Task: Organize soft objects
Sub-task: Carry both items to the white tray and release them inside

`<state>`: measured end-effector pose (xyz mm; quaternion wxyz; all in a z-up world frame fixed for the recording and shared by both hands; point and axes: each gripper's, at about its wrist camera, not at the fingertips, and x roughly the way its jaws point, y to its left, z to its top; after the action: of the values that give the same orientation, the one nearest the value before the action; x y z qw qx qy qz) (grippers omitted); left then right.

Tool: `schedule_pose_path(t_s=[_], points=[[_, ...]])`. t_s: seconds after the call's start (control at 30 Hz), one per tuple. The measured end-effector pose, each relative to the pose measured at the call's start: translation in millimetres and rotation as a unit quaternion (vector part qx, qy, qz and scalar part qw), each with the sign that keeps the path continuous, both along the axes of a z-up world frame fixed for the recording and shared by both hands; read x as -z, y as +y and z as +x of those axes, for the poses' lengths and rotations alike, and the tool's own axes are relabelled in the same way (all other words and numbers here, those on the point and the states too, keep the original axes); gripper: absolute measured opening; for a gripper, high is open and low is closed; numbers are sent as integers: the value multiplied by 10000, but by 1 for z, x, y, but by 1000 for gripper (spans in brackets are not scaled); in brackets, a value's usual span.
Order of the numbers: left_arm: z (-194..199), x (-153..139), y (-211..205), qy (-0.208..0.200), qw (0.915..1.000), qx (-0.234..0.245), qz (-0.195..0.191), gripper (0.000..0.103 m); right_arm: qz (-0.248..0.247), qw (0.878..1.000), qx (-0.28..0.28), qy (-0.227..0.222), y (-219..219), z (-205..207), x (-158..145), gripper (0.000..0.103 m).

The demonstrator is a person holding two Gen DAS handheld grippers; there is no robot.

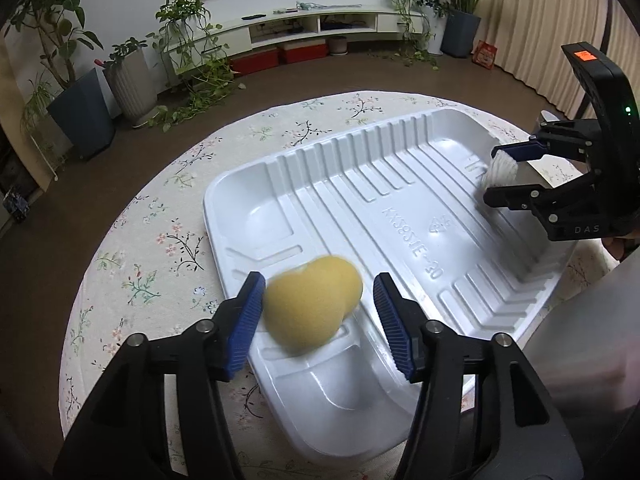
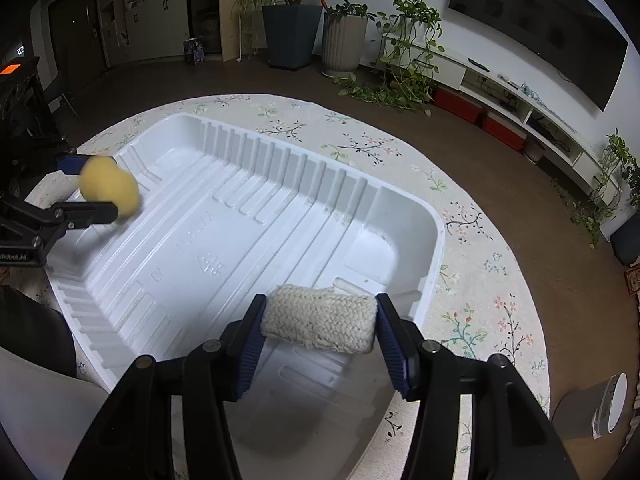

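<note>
Over the ribbed white plastic tray (image 1: 400, 208), the blurred yellow rounded sponge (image 1: 312, 300) sits between the spread left claw (image 1: 318, 320); the right claw (image 2: 318, 334) clamps a cream knitted pad (image 2: 320, 318).

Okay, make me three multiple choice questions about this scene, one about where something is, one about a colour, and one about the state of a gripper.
1. Where is the white tray?
A. On the floor by the plants
B. On the round floral-cloth table
C. On the TV shelf

2. What colour is the sponge at the left gripper?
A. Yellow
B. Green
C. Pink

3. What is the right gripper doing?
A. Open, with nothing in it
B. Shut on the yellow sponge
C. Shut on a white knitted pad

Answers: 1 B, the tray lies on the flowered cloth. 2 A, the blurred sponge is yellow. 3 C, both blue jaws press the ends of the knitted pad, over the tray.
</note>
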<state>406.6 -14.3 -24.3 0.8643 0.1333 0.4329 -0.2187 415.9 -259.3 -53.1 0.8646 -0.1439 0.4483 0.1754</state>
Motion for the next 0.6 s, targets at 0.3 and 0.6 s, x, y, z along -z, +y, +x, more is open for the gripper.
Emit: schedule_pose_path(t_s=[0.3,0.6], points=[[3,-21,20,-174,9988,-295,-347,64,199,9996,63,-201,-9,-3,-15,68],[-24,-48,56,-356,9939,-687,-791,71,459,9970,414,-467,-46,-27,-49,72]])
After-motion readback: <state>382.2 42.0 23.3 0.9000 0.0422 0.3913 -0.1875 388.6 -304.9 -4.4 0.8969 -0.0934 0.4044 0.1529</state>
